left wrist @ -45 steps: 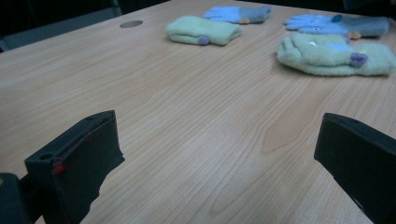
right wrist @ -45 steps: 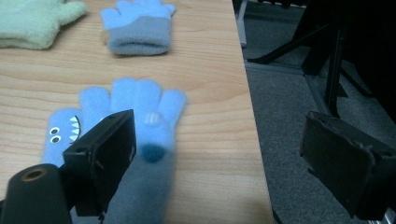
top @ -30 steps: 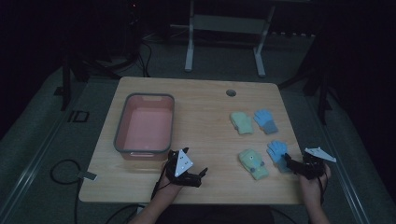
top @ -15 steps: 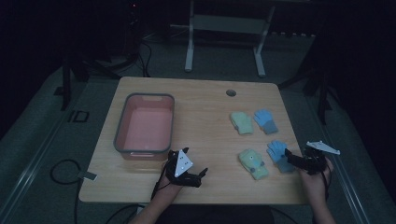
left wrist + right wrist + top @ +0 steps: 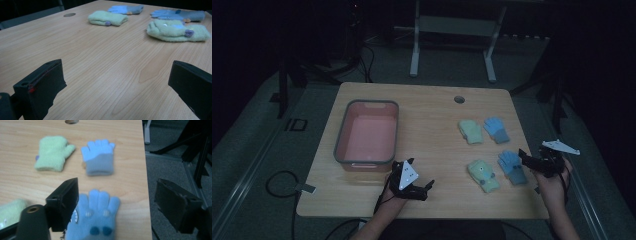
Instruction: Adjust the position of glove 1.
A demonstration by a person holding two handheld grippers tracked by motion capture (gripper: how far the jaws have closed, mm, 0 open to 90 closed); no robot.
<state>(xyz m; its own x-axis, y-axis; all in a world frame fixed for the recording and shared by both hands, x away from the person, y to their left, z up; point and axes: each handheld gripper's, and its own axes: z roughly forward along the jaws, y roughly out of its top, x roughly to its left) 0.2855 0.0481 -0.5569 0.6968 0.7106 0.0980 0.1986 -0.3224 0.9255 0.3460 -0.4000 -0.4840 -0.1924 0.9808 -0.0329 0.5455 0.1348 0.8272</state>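
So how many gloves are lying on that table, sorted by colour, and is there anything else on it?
Green mittens: 2, the far green mitten and the near green mitten
Blue gloves: 2, the far blue glove and the near blue glove
Pink tubs: 1, the tub
Total: 5

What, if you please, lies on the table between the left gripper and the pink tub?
Nothing but bare wood: in the high view the left gripper sits just off the near right corner of the pink tub, with a short strip of tabletop between them.
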